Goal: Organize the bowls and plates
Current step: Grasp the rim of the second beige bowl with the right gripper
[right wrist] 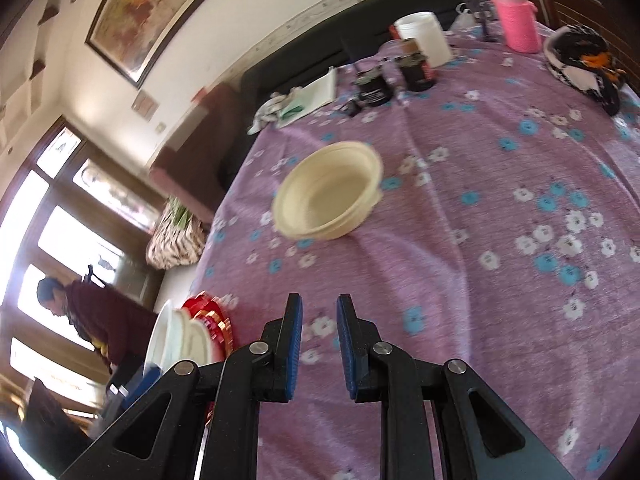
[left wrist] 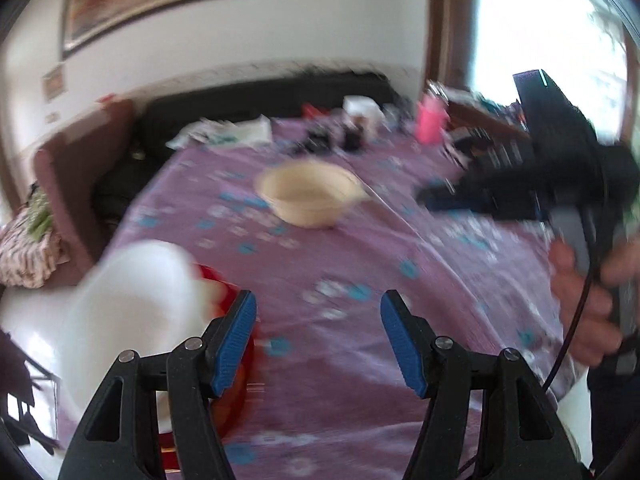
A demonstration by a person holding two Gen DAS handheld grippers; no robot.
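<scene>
A home living room: framed painting (right wrist: 132,12), sofa (right wrist: 304,48), flowered tablecloth (right wrist: 500,200).

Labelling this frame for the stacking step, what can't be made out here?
- Left wrist view: whole frame motion-blurred; white dish over the red plate has no readable outline.
- Right wrist view: white plates and red plate are cut off by the tongs' arm; count unclear.
- Cream bowl: one bowl or nested bowls, unclear in either view.
- Jar labels: too small.
</scene>
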